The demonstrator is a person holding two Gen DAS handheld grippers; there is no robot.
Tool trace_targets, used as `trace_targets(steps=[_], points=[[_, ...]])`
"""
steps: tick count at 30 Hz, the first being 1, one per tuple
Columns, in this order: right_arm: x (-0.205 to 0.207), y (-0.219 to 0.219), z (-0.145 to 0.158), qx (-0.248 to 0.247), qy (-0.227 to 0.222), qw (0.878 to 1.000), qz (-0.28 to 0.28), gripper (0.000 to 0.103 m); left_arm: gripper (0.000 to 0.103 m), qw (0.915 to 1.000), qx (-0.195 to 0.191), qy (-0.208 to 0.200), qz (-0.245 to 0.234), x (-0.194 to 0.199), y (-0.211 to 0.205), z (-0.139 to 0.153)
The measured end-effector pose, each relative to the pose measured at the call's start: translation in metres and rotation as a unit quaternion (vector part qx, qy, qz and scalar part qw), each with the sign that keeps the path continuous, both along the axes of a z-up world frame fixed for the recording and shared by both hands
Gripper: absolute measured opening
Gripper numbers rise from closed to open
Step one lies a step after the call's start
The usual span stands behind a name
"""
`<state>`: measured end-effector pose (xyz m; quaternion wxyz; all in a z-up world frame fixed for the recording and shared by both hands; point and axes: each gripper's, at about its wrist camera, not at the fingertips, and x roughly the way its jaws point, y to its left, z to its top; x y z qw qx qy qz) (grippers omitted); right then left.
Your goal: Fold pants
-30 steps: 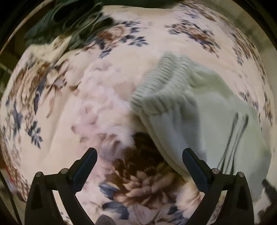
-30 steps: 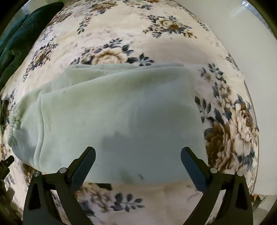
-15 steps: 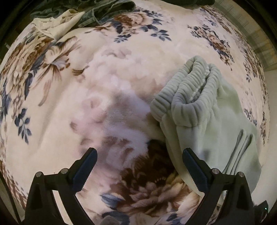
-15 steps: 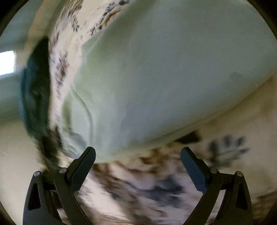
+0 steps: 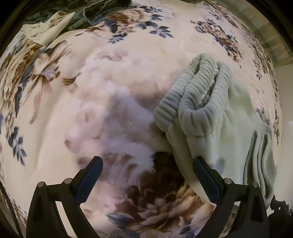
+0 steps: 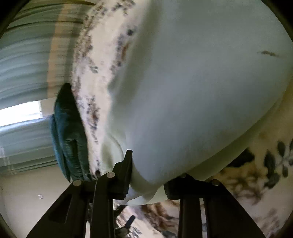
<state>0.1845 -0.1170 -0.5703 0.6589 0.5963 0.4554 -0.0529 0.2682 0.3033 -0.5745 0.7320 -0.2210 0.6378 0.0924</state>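
The pale green fleece pants (image 5: 225,131) lie on the flowered plush blanket (image 5: 113,76), at the right of the left wrist frame, ribbed waistband toward the upper middle. A heap of dark and cream clothes (image 5: 73,16) sits at the upper left. In the right wrist frame, the pants fill the upper right, a fold between the right claw (image 6: 146,174) fingers.

Soft indoor light, fisheye-warped edges, right view motion-blurred — window glare
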Motion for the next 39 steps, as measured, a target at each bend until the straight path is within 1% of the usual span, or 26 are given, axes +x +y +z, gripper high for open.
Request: trace_targets(steps=[2, 3, 4, 5, 6, 7, 9, 10, 11, 12, 14, 16, 18, 21, 23, 24, 25, 27, 29, 30, 31, 32, 33, 35, 37, 39], points=[[0.006, 0.004, -0.005, -0.018, 0.015, 0.999, 0.022, 0.034, 0.1, 0.9997, -0.021, -0.006, 0.013, 0.001, 0.003, 0.0], [0.011, 0.006, -0.019, -0.018, 0.06, 0.997, 0.044, 0.04, 0.1, 0.9989, -0.039, -0.012, 0.022, 0.001, 0.005, 0.0], [0.016, 0.003, -0.03, -0.014, 0.096, 0.993, 0.062, 0.044, 0.1, 0.996, -0.077, -0.022, 0.04, 0.0, 0.008, 0.0], [0.016, 0.004, -0.045, 0.002, 0.133, 0.988, 0.075, 0.053, 0.1, 0.9919, -0.11, -0.031, 0.057, -0.002, 0.01, -0.001], [0.012, 0.001, -0.051, 0.02, 0.139, 0.988, 0.068, 0.059, 0.1, 0.9857, -0.144, -0.039, 0.079, -0.006, 0.012, -0.003], [0.008, -0.001, -0.05, 0.028, 0.135, 0.989, 0.062, 0.06, 0.1, 0.9793, -0.171, -0.044, 0.098, -0.01, 0.012, -0.006], [0.01, -0.001, -0.036, -0.031, 0.151, 0.983, 0.099, 0.079, 0.1, 0.9701, -0.206, -0.043, 0.12, -0.014, 0.008, -0.014], [0.014, 0.001, -0.02, -0.097, 0.162, 0.973, 0.131, 0.084, 0.1, 0.9667, -0.217, -0.043, 0.129, -0.015, 0.005, -0.017], [0.017, 0.004, -0.009, -0.141, 0.166, 0.964, 0.152, 0.09, 0.099, 0.9635, -0.224, -0.045, 0.139, -0.018, 0.002, -0.016], [0.02, 0.008, 0.004, -0.187, 0.165, 0.951, 0.182, 0.092, 0.099, 0.9602, -0.232, -0.048, 0.148, -0.021, 0.001, -0.013], [0.024, 0.012, 0.018, -0.222, 0.157, 0.937, 0.217, 0.092, 0.099, 0.9486, -0.255, -0.077, 0.171, -0.034, 0.002, 0.004], [0.025, 0.01, 0.023, -0.222, 0.153, 0.936, 0.228, 0.093, 0.099, 0.9408, -0.258, -0.107, 0.192, -0.045, 0.003, 0.018], [0.028, 0.004, 0.021, -0.215, 0.152, 0.937, 0.227, 0.093, 0.099, 0.9348, -0.265, -0.12, 0.204, -0.043, 0.001, 0.017], [0.049, 0.0, 0.013, -0.215, 0.165, 0.935, 0.23, 0.093, 0.099, 0.9316, -0.281, -0.105, 0.205, -0.019, -0.004, -0.013], [0.049, -0.001, 0.013, -0.213, 0.162, 0.936, 0.227, 0.093, 0.098, 0.9318, -0.282, -0.076, 0.216, 0.001, -0.002, -0.044], [0.046, -0.004, 0.014, -0.217, 0.16, 0.936, 0.227, 0.093, 0.098, 0.9211, -0.306, -0.065, 0.232, 0.009, 0.0, -0.062], [0.049, -0.006, 0.013, -0.229, 0.162, 0.932, 0.231, 0.093, 0.098, 0.9185, -0.31, -0.055, 0.239, 0.014, 0.0, -0.07], [0.051, -0.006, 0.014, -0.271, 0.178, 0.915, 0.241, 0.093, 0.099, 0.9152, -0.312, -0.046, 0.25, 0.022, 0.003, -0.08], [0.056, -0.008, 0.015, -0.328, 0.191, 0.89, 0.253, 0.093, 0.099, 0.9228, -0.297, -0.039, 0.243, 0.028, 0.001, -0.078], [0.058, -0.01, 0.013, -0.345, 0.196, 0.88, 0.261, 0.093, 0.092, 0.9259, -0.289, -0.045, 0.239, 0.03, -0.001, -0.074], [0.061, -0.011, 0.01, -0.356, 0.2, 0.872, 0.268, 0.093, 0.081, 0.9326, -0.272, -0.055, 0.231, 0.031, -0.003, -0.067], [0.064, -0.011, 0.007, -0.365, 0.203, 0.865, 0.278, 0.093, 0.054, 0.9381, -0.259, -0.063, 0.221, 0.031, -0.004, -0.06], [0.066, -0.011, 0.005, -0.367, 0.205, 0.862, 0.284, 0.093, 0.043, 0.9409, -0.252, -0.073, 0.214, 0.031, -0.004, -0.054], [0.068, -0.012, 0.004, -0.364, 0.201, 0.864, 0.284, 0.094, 0.03, 0.9509, -0.226, -0.086, 0.194, 0.032, -0.008, -0.04], [0.067, -0.014, 0.006, -0.362, 0.198, 0.864, 0.288, 0.094, 0.025, 0.9637, -0.185, -0.102, 0.163, 0.03, -0.015, -0.022], [0.066, -0.02, 0.008, -0.35, 0.189, 0.872, 0.286, 0.094, 0.021, 0.9726, -0.152, -0.117, 0.132, 0.029, -0.024, -0.005]])
